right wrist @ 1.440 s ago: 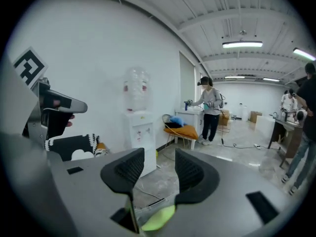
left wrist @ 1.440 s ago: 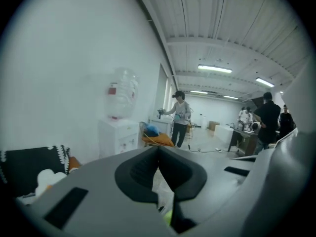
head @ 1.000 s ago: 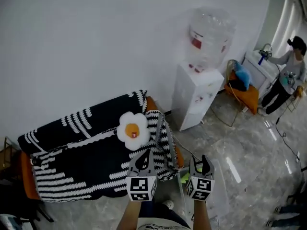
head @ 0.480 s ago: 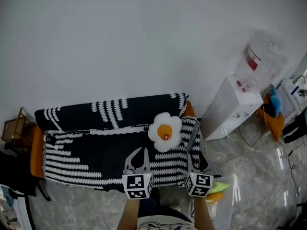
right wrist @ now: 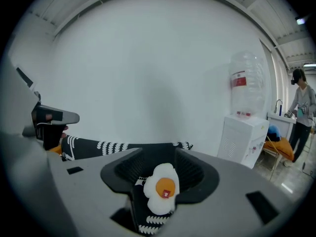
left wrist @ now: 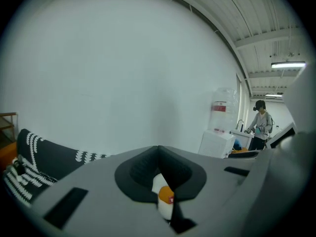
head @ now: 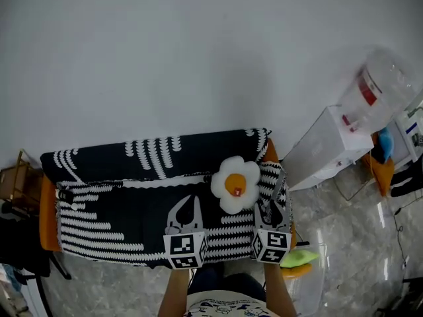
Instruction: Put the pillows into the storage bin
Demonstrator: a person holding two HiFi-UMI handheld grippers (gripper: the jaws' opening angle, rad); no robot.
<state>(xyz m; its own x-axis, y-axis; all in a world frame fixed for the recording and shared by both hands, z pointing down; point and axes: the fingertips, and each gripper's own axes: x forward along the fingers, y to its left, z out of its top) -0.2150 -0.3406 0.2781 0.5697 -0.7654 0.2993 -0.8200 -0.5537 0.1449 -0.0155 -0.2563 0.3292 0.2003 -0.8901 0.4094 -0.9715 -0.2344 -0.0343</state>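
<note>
you held both grippers side by side at the bottom centre of the head view, over the front edge of the sofa [head: 112,207], both aimed toward its back, likely to line up on the egg-shaped pillow [head: 238,183]. that pillow sat on the striped throw [head: 99,233] at the sofa's right end, against the backrest. in the frame it was just above the two tools and closer to the right gripper [head: 272,209]. neither touched it.

the right gripper's jaws stood partly apart and empty. the pillow showed square in their gap in the right gripper view, which suggests this one was meant to take the grab. the left gripper [head: 187,202] had its jaws drawn together at the tips, holding nothing, probably just alongside.

what looked like the clear storage bin [head: 317,284] stood on the floor at the lower right, by the sofa's end. a green soft thing [head: 299,257] was at its near edge; whether it lay inside could not be told.
</note>
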